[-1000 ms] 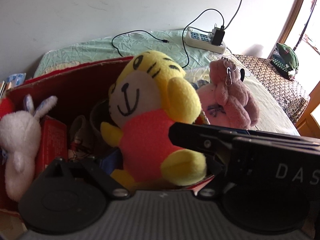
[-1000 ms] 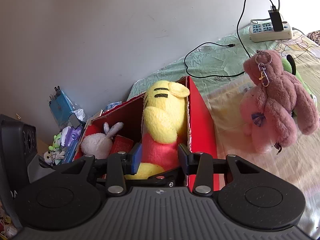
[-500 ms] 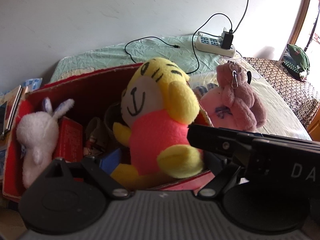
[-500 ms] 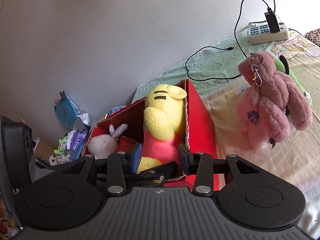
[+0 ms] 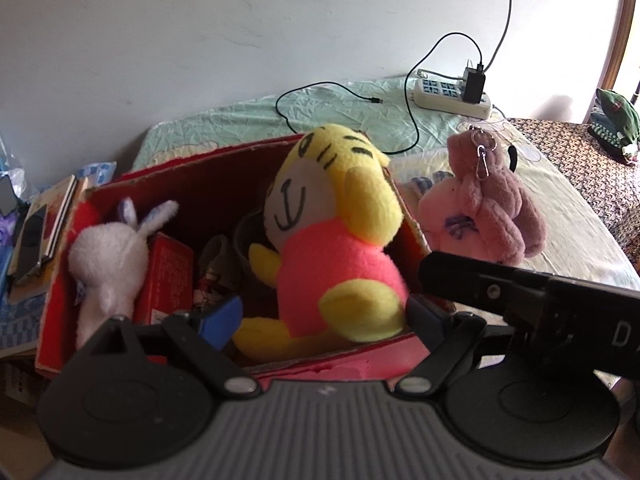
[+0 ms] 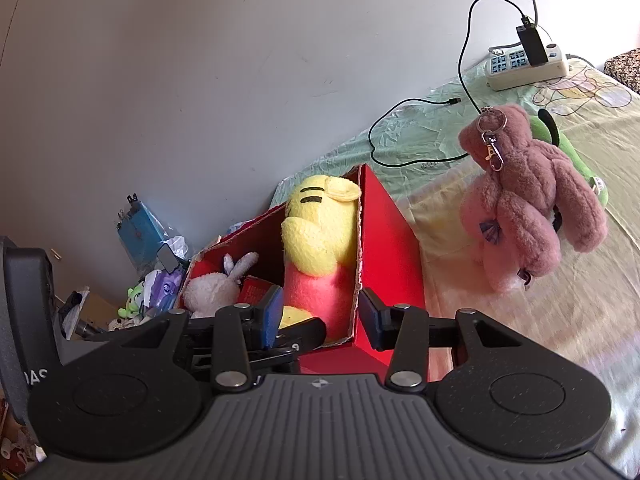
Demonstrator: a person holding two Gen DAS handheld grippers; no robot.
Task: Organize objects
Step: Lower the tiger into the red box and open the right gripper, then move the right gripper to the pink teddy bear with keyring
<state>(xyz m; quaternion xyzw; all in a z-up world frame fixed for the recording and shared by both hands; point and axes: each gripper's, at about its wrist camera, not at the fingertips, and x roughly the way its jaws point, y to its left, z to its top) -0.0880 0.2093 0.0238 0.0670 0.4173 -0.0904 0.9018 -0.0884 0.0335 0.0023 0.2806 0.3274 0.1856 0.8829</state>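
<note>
The yellow tiger plush (image 5: 332, 248) in its pink shirt sits upright in the red cardboard box (image 5: 256, 152), leaning against the box's right wall, its head clear of the rim. That seems a sensible spot: the box is the bin for the loose toys, and the tall plush fits only at the open end. Sharing the box are a white rabbit plush (image 5: 108, 256) at the far left and a small red carton (image 5: 168, 276) beside it, with darker odds and ends between that I cannot make out.

The left gripper (image 5: 320, 316) hangs just in front of the tiger's feet with its jaws spread wide and nothing between them. The right gripper (image 6: 320, 316) is also open and empty, its jaws straddling the near right corner of the box. Neither touches the tiger, so I judge it set down and released.

Outside on the bed (image 6: 500, 320), close to the box's right wall, lies a pink bear plush (image 6: 528, 200) with a metal keyring clip, over a paler pink toy and a green one (image 6: 576, 160); these look like the next things to go in. Farther back a white power strip (image 5: 452, 96) with a black charger rests by the wall.

The only writing I can read is a partial "DA" on the right gripper's body in the left view; the carton's print is illegible.
</note>
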